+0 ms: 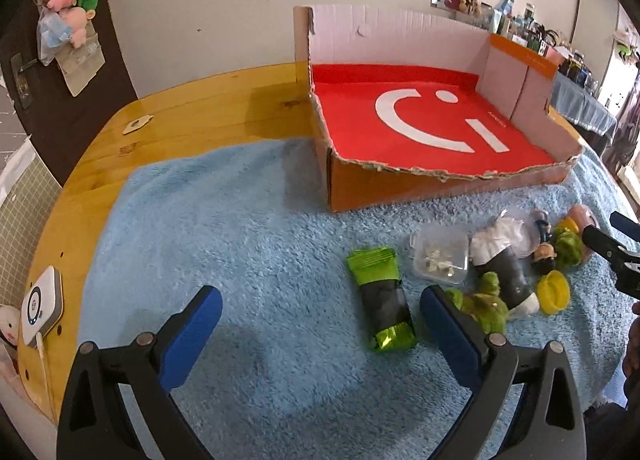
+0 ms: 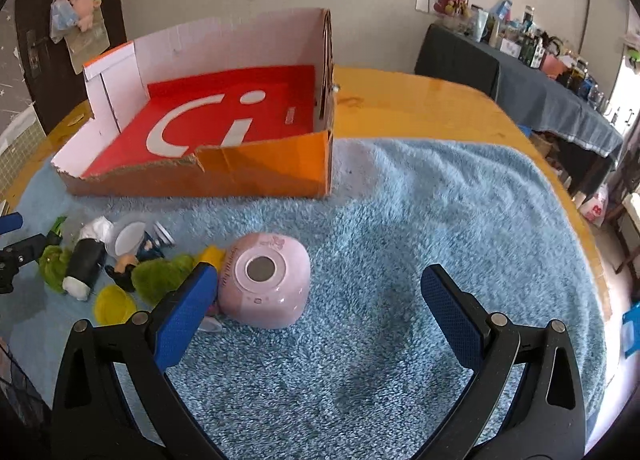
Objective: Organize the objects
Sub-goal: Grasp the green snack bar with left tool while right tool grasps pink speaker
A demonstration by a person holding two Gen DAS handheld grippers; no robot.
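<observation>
Above the blue fleece towel point(image 1: 224, 220), left gripper point(image 1: 320, 314) spread wide, nothing between the blue pads. Just beside its right finger, a green-and-black snack packet point(image 1: 382, 300) lying flat; past that, a clear lidded tub point(image 1: 440, 258), green plush toy point(image 1: 482, 306), black-and-white tube point(image 1: 508, 276) and yellow cap point(image 1: 554, 292) crowded together. Bare towel to the left and ahead, up to the cardboard box point(image 1: 400, 184) with its torn low front wall and red floor. Over the same towel, right gripper point(image 2: 320, 288) likewise spread, holding nothing. Touching or just beside its left pad, a pink rounded gadget point(image 2: 266, 280), glossy, with a grey disc. Open towel rightward to the wooden table point(image 2: 420, 100) edge.
</observation>
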